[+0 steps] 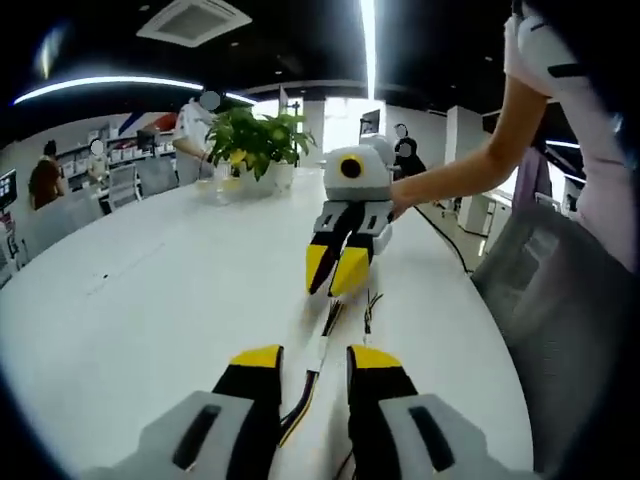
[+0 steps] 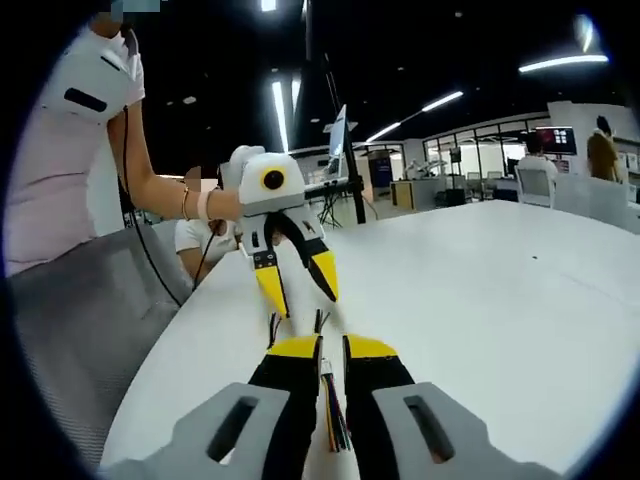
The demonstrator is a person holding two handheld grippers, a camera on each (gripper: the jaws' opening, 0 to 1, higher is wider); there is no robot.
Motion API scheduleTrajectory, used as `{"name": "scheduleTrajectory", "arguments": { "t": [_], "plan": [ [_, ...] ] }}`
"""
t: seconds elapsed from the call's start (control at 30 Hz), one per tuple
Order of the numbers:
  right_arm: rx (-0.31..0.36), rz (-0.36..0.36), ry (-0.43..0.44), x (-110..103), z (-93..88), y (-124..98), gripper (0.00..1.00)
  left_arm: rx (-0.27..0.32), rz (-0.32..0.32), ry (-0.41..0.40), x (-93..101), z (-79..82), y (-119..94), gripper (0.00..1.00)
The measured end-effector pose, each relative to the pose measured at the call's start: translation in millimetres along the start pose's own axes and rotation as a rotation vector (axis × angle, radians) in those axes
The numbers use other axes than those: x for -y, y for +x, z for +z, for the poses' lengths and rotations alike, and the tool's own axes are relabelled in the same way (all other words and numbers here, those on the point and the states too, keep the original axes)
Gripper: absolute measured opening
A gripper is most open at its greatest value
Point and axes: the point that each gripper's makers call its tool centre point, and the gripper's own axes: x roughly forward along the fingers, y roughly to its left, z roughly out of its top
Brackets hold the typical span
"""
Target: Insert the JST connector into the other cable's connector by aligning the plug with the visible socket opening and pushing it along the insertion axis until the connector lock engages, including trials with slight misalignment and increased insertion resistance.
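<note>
A thin cable (image 1: pixel 318 352) with a white section and yellow and black wires lies on the white table (image 1: pixel 150 300), running between the jaws of my left gripper (image 1: pixel 315 358), which stand open around it. A second thin wire (image 1: pixel 370 308) lies just to its right. My right gripper (image 1: pixel 335 275) faces me from beyond, its yellow tips nearly together over the cable's far end. In the right gripper view my right gripper (image 2: pixel 332 348) is shut on a bundle of coloured wires (image 2: pixel 333 408). The left gripper (image 2: pixel 300 288) hangs opposite with its jaws spread. No connector housing is distinct.
A potted plant (image 1: pixel 255 145) stands at the table's far side. A person's arm (image 1: pixel 460 175) reaches in from the right, and a grey chair (image 1: pixel 560 300) sits past the table's curved edge. Other people sit at desks in the background.
</note>
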Motion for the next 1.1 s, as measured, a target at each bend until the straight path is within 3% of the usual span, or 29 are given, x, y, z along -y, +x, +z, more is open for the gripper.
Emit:
{"name": "scheduleTrajectory", "arguments": {
  "t": [0.33,0.57,0.63,0.7,0.8,0.9,1.0,1.03,1.1],
  "plan": [
    [0.005,-0.024,0.044,-10.8,-2.2,-17.2,0.02,-0.005,0.028,-0.018,24.6,-2.3,-17.8,0.17],
    [-0.013,0.000,0.085,-23.6,-9.0,-19.8,0.00,-0.015,0.046,-0.032,35.6,-10.6,-23.5,0.17],
    [-0.009,0.038,0.095,-36.2,-10.1,-18.5,0.00,-0.024,0.057,-0.042,36.9,-12.8,-23.5,0.17],
    [-0.042,0.039,0.084,-40.1,-15.9,-16.6,0.00,-0.035,0.078,-0.063,37.9,-15.1,-24.2,0.16],
    [-0.076,0.059,0.085,-47.9,-23.2,-16.0,0.00,0.007,0.083,-0.106,42.5,-10.0,-23.8,0.14],
    [-0.171,0.050,0.093,-49.6,-40.9,-17.4,0.00,0.011,0.093,-0.130,44.3,-11.5,-23.8,0.14],
    [-0.162,0.051,0.063,-52.5,-40.5,-14.6,0.00,-0.001,0.099,-0.158,46.3,-15.7,-21.6,0.13],
    [-0.152,0.046,0.060,-51.8,-38.1,-14.1,0.00,-0.038,0.089,-0.214,50.7,-22.7,-20.4,0.13],
    [-0.137,0.034,0.049,-48.8,-32.5,-12.7,0.00,-0.032,0.090,-0.181,52.3,-23.0,-17.1,0.12]
  ]
}}
